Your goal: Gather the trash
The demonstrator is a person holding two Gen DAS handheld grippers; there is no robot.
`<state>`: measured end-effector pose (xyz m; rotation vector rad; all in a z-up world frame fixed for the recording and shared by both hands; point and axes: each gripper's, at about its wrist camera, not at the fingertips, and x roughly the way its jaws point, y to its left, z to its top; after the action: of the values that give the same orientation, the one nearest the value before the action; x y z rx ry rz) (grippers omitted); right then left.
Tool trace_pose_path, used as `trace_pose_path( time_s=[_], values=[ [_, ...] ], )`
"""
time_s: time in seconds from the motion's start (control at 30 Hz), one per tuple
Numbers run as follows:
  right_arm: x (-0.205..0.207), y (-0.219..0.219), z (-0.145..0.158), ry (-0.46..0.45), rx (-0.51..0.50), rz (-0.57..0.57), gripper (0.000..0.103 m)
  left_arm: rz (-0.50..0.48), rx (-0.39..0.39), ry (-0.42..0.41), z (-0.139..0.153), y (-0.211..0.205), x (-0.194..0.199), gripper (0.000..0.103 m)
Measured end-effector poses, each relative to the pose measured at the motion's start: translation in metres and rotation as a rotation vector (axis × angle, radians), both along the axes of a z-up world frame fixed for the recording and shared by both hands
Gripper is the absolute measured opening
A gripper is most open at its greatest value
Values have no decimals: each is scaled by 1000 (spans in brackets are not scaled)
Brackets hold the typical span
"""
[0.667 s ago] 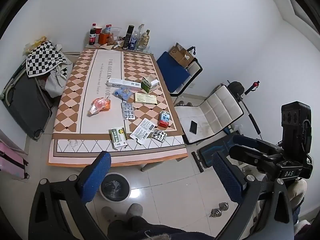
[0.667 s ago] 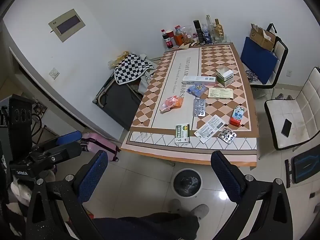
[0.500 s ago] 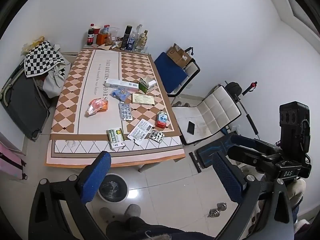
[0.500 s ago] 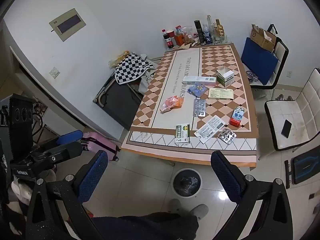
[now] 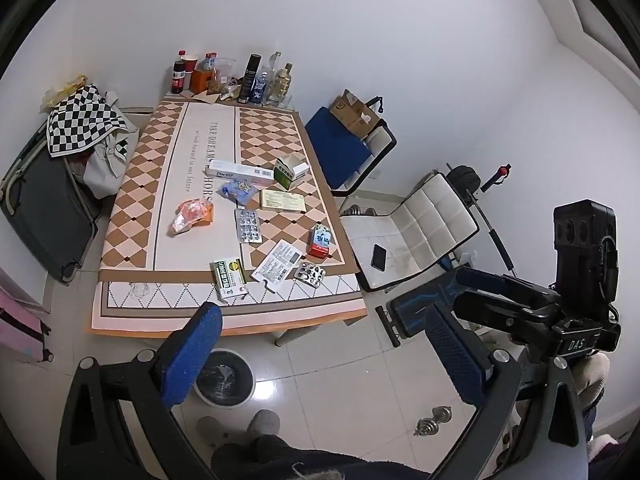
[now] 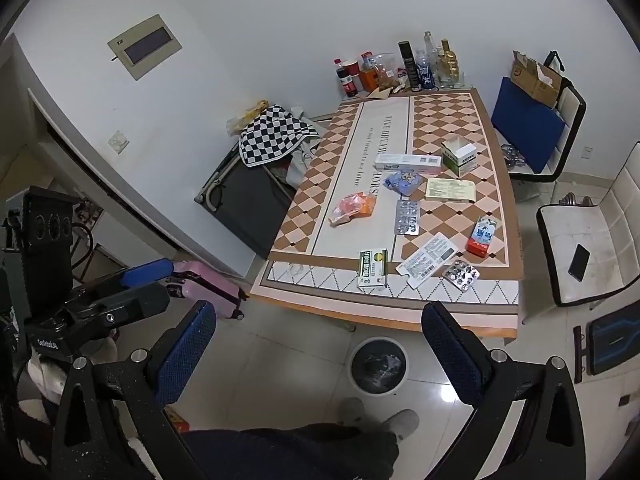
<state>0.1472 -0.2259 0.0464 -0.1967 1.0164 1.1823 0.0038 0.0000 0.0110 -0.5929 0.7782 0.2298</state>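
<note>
Left gripper (image 5: 320, 352) and right gripper (image 6: 320, 344), each seen along its own blue-padded fingers, are both spread wide and hold nothing; both hang above the tiled floor, short of the table (image 5: 132, 312). The person's slippered feet (image 5: 240, 426) stand at the near edge. Just beyond them, on the floor beside the table's near edge, sits a round waste bin (image 6: 378, 364) lined with a dark bag.

Trash lies scattered over the patterned tablecloth. Nearest the front edge: a green-and-white medicine box (image 5: 228, 278), a printed white leaflet (image 5: 278, 262) and a small foil blister pack (image 5: 310, 274). Farther in: a red-and-blue carton (image 5: 320, 240), a larger blister sheet (image 5: 248, 226) and an orange crumpled wrapper (image 5: 192, 216). Beyond these: a blue crumpled packet (image 5: 238, 191), a yellow flat packet (image 5: 282, 201), a long white toothpaste box (image 5: 240, 172) and an open green-and-white box (image 5: 291, 171). Bottles and jars (image 5: 236, 80) stand against the far wall. To the right, a white chair (image 5: 416, 236) bears a black phone (image 5: 378, 257).
</note>
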Motion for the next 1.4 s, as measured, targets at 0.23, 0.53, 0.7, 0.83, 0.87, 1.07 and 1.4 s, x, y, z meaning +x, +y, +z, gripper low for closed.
trace_pose_path(
  time_s=[0.23,0.53,0.7,0.83,0.87,1.07,1.4],
  values=[
    [0,-1,0,10,7,9,103,2,0,-2,0,3,-3,103],
    [-3,-3,-1,10,6,8,103,-1,-1,-4,-4,4,-7,103],
    [-4,-6,-3,12,6,6,103,-5,1,0,-5,1,-5,103],
    [-4,-7,-3,12,7,6,103,-4,2,1,-6,-1,-3,103],
    [-5,-7,-4,11,7,8,103,-5,2,1,-6,-1,-3,103],
    [-2,-7,-5,16,6,13,103,-4,3,1,-6,-1,-3,103],
    [-2,-4,-4,15,3,13,103,-2,3,2,-5,0,-3,103]
  ],
)
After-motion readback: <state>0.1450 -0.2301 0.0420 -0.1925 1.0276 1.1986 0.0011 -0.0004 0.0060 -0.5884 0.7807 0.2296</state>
